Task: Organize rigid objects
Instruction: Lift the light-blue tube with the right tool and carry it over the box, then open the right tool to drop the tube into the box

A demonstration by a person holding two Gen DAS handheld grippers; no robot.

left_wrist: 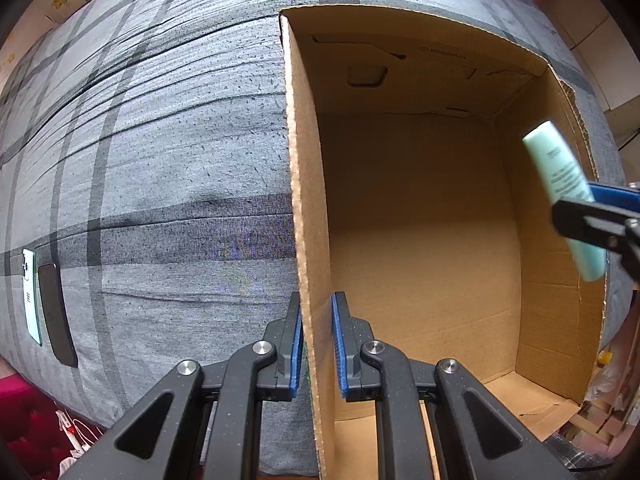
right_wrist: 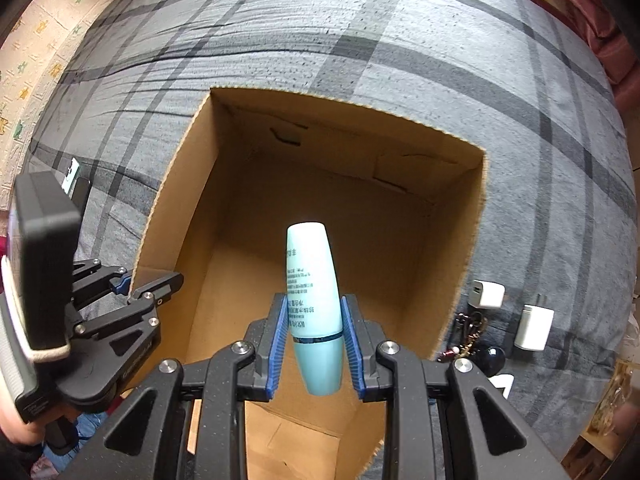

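The mint tube [right_wrist: 315,304] is clamped between the right gripper's [right_wrist: 315,346] blue pads, held over the open box [right_wrist: 474,240], cap end toward the camera. The box is empty inside, so sorting looks barely begun. The left gripper [left_wrist: 316,344] straddles the box's nine-o'clock wall, nearly closed on it. Left on the bed [right_wrist: 400,48]: two chargers [right_wrist: 486,294], keys [right_wrist: 470,336] at three o'clock, and phones [left_wrist: 30,296] at nine o'clock.

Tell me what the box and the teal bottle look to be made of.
Box: corrugated cardboard, matte brown; the cut rim shows fluting and the walls show creases.
Teal bottle: likely plastic, smooth with a soft sheen, printed text on its side; held over the box by the right gripper. Coated glass cannot be ruled out.
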